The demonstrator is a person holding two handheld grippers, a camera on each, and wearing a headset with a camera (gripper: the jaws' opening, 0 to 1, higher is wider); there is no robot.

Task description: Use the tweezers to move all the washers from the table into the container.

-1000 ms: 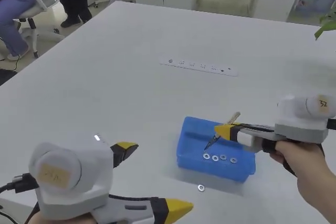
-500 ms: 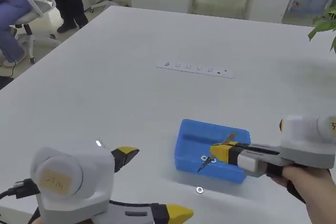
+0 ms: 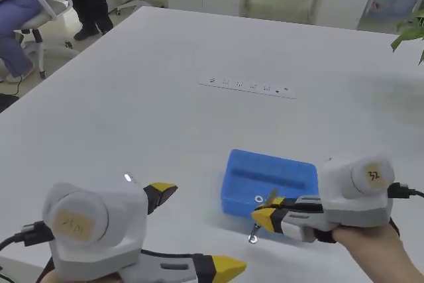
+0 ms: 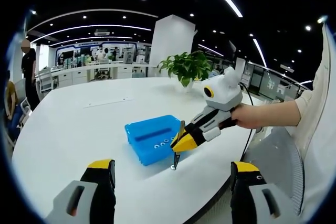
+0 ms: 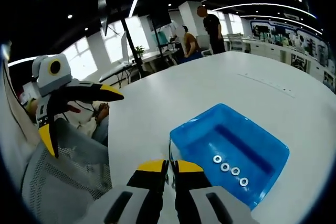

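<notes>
- Right gripper (image 3: 258, 216): jaws squeezed nearly together on the tweezers (image 4: 175, 161). It is clamping the tool, not a washer directly, as the task wants.
- The tweezers are pitched steeply down out of the jaws, tip at the table (image 3: 165, 117). My read is that this angle lets the tip come onto a flat part from above.
- One loose washer (image 3: 253, 238) lies on the table right at the tweezer tip, in front of the container's near wall. I can't tell whether the tip touches it or has it pinched; it's too small.
- Container (image 3: 271, 171): just beyond the tool, its near wall close behind the tip. Probably parked close so the carry is short: lift, clear the wall, drop.
- Four washers (image 5: 225, 167) already sit in a row on the container floor, ahead and right of the right gripper's jaws.
- Left gripper (image 3: 209, 228): jaws spread wide, nothing in them. It sits well off to the tool's left, clear of the work. It looks idle, not bracing the container.
- Judgement: the last visible washer is in hand, so the job is nearly done.
- Risk: a thin washer flat on a smooth top may skate off the tip.
</notes>
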